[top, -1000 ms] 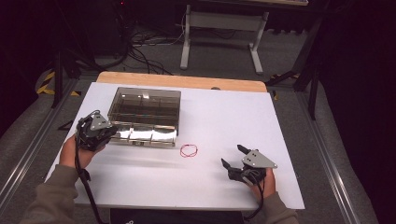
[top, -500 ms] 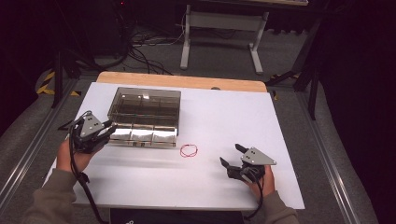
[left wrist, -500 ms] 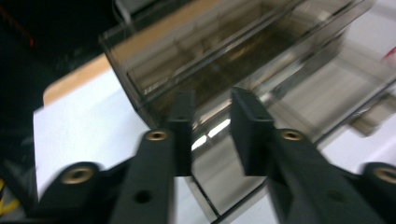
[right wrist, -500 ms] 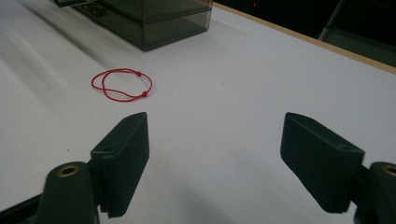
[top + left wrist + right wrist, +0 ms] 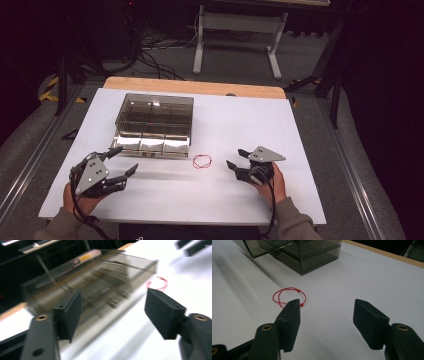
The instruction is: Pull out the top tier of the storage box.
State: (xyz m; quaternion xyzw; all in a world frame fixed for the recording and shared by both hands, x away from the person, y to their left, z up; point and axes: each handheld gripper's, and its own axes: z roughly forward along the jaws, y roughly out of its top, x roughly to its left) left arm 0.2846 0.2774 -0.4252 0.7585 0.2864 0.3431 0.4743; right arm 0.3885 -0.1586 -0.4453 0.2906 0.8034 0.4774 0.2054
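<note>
White-covered table in a dark room. Smoky clear plastic compartment box at 10 o'clock. Thin red string loop lies centre, just off the box's front corner. Left gripper at 8 o'clock, jaws apart, empty. Right gripper at 4 o'clock, jaws apart, near the loop.

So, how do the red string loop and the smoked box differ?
The red string loop is thin and lies flat on the white table; the smoked box is far larger, rigid and stands up from it. The loop is bright and opaque, the box dark and see-through, with compartments. Both rest on the table, apart from each other, and neither is held.
</note>
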